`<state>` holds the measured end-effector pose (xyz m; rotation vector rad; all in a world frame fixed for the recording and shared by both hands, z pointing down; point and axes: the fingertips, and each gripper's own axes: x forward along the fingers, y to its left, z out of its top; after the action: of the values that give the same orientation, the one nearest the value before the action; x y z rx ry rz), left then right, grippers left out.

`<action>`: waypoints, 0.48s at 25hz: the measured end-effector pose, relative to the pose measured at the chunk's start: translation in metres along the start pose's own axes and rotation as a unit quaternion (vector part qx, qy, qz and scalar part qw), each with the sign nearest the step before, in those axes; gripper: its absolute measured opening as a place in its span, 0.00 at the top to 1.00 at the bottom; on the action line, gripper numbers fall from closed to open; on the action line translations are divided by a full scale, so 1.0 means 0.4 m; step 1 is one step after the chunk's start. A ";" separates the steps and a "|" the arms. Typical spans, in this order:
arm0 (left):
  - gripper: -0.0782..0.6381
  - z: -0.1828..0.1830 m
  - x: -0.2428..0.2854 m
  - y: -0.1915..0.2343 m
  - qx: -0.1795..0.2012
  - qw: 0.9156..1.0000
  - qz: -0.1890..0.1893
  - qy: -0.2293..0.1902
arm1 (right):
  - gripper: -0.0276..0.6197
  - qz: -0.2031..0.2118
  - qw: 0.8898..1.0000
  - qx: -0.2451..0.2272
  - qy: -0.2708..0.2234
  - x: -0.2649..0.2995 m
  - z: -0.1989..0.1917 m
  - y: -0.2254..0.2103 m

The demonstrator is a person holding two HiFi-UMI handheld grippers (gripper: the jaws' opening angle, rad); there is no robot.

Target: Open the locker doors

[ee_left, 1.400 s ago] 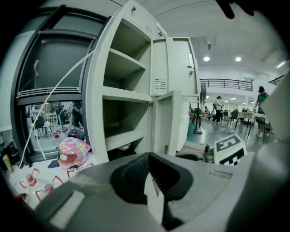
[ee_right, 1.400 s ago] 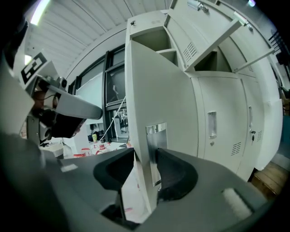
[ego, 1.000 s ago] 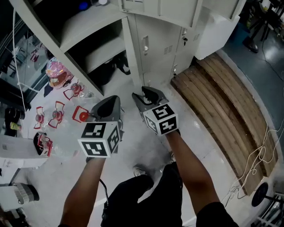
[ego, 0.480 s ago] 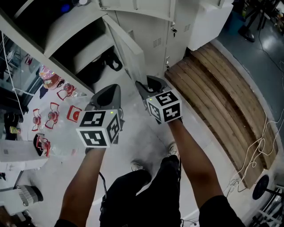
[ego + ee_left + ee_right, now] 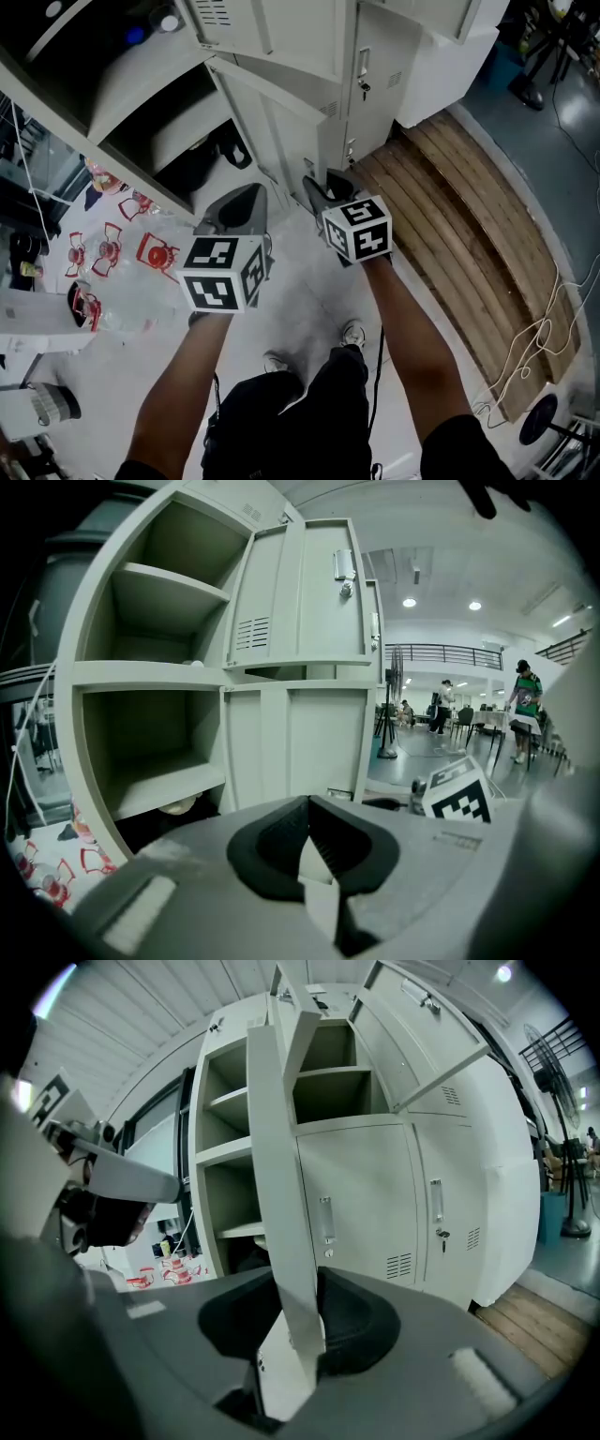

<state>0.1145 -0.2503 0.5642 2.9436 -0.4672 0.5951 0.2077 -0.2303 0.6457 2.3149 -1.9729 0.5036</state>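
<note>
No legible text, number, brand or sign is being shown anywhere. Only black-and-white square code patterns, without letters, are being carried on the left marker cube (image 5: 225, 274) and the right marker cube (image 5: 358, 228). Print on the red-and-white packs (image 5: 155, 253) is being rendered too small to read.
</note>
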 end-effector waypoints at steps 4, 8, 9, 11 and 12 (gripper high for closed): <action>0.88 0.022 0.027 -0.031 0.003 1.000 0.000 0.002 | 0.79 0.002 1.000 -0.003 0.014 0.001 0.003 -0.033; 0.88 0.042 0.039 -0.052 0.001 1.000 -0.004 0.002 | 0.72 0.002 1.000 0.006 0.030 -0.006 0.004 -0.054; 0.88 0.047 0.040 -0.055 0.003 1.000 -0.006 0.003 | 0.72 -0.002 0.999 0.007 0.033 -0.011 0.006 -0.060; 0.88 0.053 0.036 -0.057 0.003 1.000 -0.008 0.004 | 0.69 -0.012 0.999 0.005 0.038 -0.025 0.013 -0.068; 0.88 0.056 0.033 -0.059 0.002 1.000 -0.010 0.005 | 0.69 -0.016 0.999 0.005 0.038 -0.035 0.019 -0.070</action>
<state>0.1417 -0.2353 0.5480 2.9444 -0.4351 0.6101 0.2348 -0.2138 0.6390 2.2929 -1.8998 0.5917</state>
